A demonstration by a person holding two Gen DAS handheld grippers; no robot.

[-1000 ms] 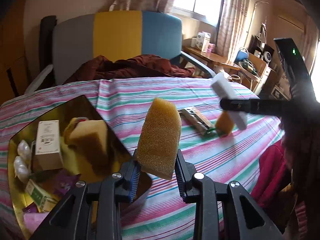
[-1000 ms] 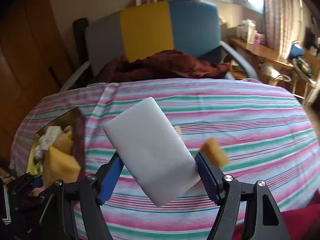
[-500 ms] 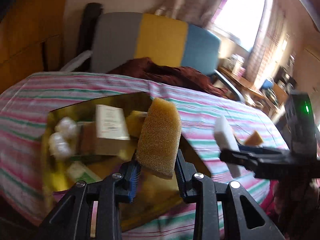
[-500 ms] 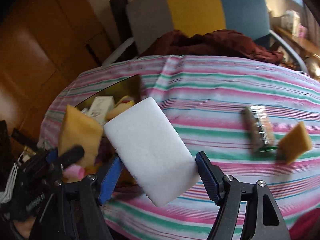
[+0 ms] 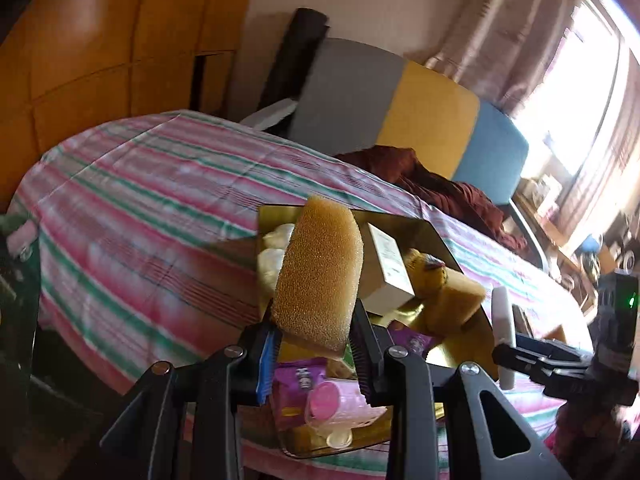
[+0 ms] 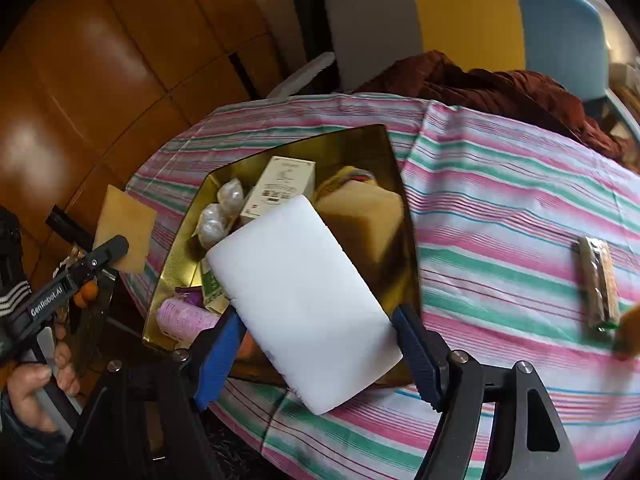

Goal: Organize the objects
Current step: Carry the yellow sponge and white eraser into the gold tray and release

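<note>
My left gripper (image 5: pixel 314 344) is shut on a yellow-brown sponge (image 5: pixel 320 268) and holds it above the near end of a gold tray (image 5: pixel 420 228). My right gripper (image 6: pixel 316 344) is shut on a white foam block (image 6: pixel 300 296), held over the gold tray (image 6: pixel 360 140). The tray holds a white box (image 6: pixel 280 188), another yellow sponge (image 6: pixel 364 216), white pouches (image 6: pixel 218 216), a pink roll (image 6: pixel 184 316) and purple packets (image 5: pixel 296 376). In the right wrist view the left gripper with its sponge (image 6: pixel 124 232) is left of the tray.
The table has a pink, green and white striped cloth (image 6: pixel 500 208). A wrapped bar (image 6: pixel 598 280) lies on it at the right. A grey, yellow and blue chair (image 6: pixel 460 20) with dark red cloth (image 6: pixel 480 84) stands behind. Wooden panels (image 6: pixel 100 60) are on the left.
Both grippers have swung left with their loads. The tray has come closer under them. The bar and the small sponge on the cloth have slid to the right edge.
</note>
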